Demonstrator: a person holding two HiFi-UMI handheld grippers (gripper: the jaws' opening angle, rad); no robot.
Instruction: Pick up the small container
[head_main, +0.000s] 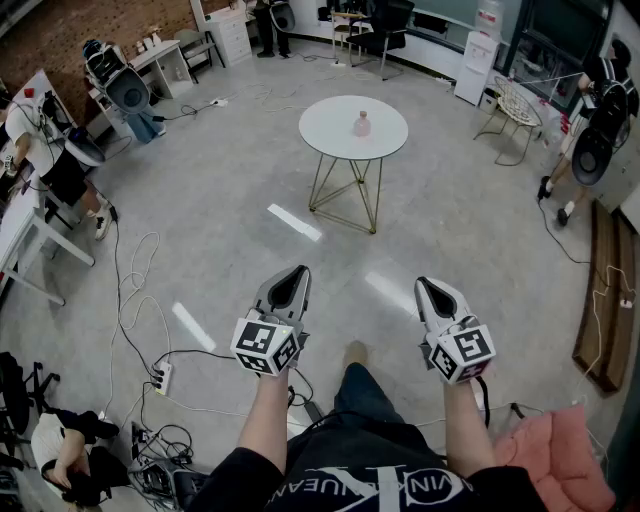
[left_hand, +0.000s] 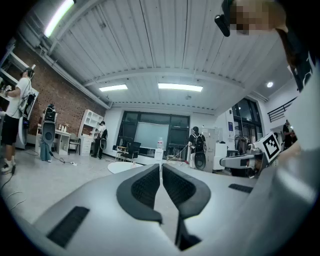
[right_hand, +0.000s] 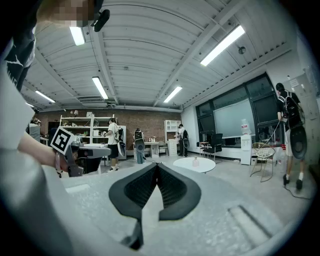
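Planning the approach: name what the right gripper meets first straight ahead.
Nothing near: the right gripper faces open space. Beyond, probably the round table with the small container, just right of its line.

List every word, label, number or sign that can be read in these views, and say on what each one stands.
"VIN K" and, less surely, "JEAN": white print on the person's black shirt, seen in the head view and cut off by the picture's lower edge.
Marker cubes: black-and-white square patterns only, no letters or numbers.
Anything farther off in the room: too small or blurred to read.
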